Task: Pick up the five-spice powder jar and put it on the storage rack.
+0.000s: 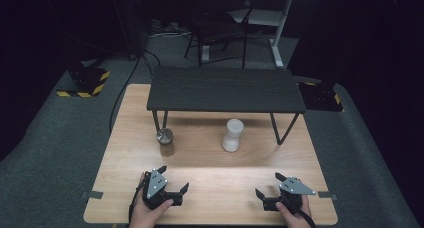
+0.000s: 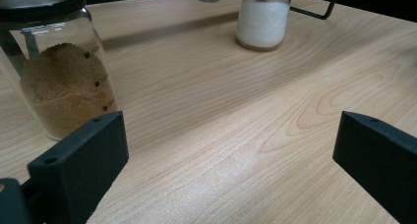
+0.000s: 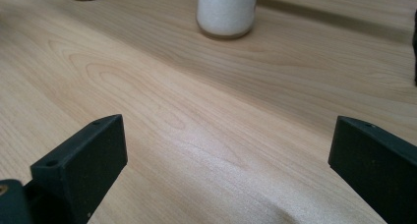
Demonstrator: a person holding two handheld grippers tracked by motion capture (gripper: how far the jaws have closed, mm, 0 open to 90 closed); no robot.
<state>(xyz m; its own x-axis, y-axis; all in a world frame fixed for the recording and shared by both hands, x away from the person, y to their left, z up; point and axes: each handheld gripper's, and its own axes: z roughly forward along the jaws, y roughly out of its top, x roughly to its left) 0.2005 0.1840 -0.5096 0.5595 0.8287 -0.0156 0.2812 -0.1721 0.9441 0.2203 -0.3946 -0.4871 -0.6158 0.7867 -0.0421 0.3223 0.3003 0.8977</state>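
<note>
A glass jar of brown grains [image 1: 165, 142] [image 2: 59, 71] with a metal lid stands left of centre on the wooden table [image 1: 210, 173]. A jar of white powder [image 1: 232, 135] [image 2: 261, 18] [image 3: 226, 12] stands to its right. My left gripper [image 1: 174, 180] [image 2: 231, 155] rests near the front left edge, open and empty, its jaws pointing toward the brown jar. Near the front right edge my right gripper [image 1: 270, 185] [image 3: 226, 155] is open too, with nothing between its jaws, and the white jar lies ahead of it.
A low black shelf [image 1: 225, 88] on thin metal legs spans the back of the table, just behind both jars. A chair [image 1: 220, 28] and a white desk leg [image 1: 280, 33] stand on the grey carpet beyond. Bare wood lies between the grippers and the jars.
</note>
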